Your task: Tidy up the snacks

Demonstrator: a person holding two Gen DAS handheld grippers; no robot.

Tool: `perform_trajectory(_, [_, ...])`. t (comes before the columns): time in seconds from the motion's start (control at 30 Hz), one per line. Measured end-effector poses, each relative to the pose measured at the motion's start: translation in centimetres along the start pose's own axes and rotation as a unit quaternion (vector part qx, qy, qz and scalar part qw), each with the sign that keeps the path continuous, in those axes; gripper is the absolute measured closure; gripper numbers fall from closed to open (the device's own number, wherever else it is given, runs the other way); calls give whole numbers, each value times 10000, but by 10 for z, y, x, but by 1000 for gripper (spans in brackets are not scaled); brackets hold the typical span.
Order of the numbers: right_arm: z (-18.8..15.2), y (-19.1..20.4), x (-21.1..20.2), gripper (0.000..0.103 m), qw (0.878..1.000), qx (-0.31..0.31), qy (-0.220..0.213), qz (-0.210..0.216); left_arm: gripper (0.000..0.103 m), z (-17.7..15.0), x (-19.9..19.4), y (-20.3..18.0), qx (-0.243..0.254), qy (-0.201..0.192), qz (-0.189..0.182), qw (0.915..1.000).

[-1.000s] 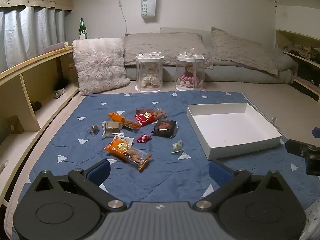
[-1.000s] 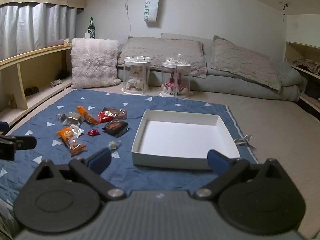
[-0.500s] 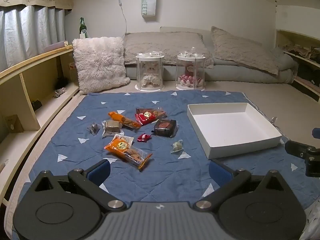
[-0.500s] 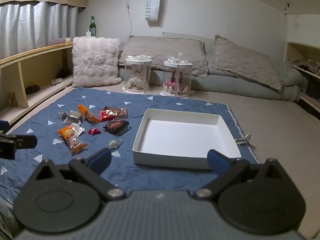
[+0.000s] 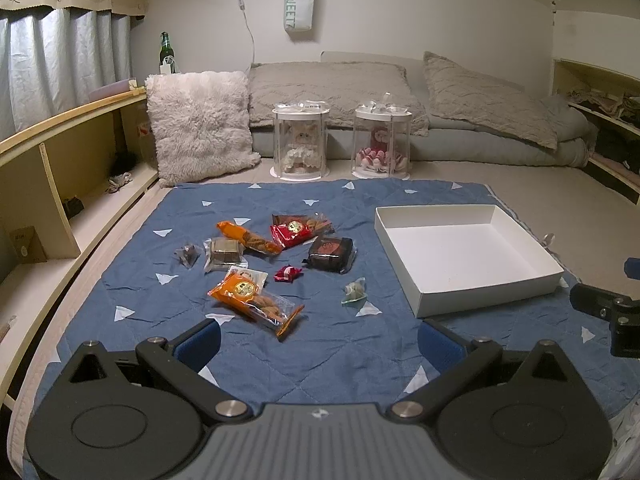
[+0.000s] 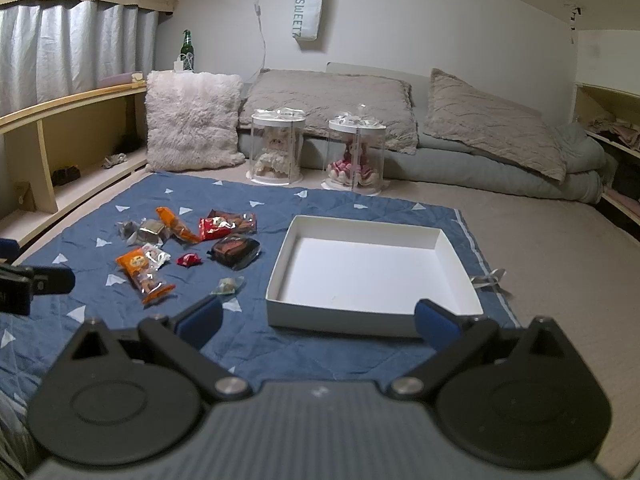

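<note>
Notably, your left gripper and right gripper both stood spread wide, empty. The snacks lay on the blanket, left of the empty box; their labels were illegible. The bag read "SWEET", its ending hidden.

A fluffy white pillow leans beside two grey cushions on folded bedding. Two clear display cases holding dolls stand just past the blue quilted mat. A green bottle stands on the wooden shelf, and a white bag hangs on the wall.
</note>
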State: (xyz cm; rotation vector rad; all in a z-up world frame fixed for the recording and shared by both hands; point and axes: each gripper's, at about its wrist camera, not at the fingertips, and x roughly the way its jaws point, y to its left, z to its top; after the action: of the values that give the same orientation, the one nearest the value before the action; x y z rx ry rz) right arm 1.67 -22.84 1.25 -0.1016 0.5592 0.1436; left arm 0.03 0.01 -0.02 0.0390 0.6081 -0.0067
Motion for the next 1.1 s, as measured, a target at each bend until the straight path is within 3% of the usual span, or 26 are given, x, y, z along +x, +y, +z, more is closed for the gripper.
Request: perform_trajectory(1.1, [0, 0, 0, 0, 10000, -5, 9, -1, 0, -4, 4, 2, -11, 16, -12, 10000])
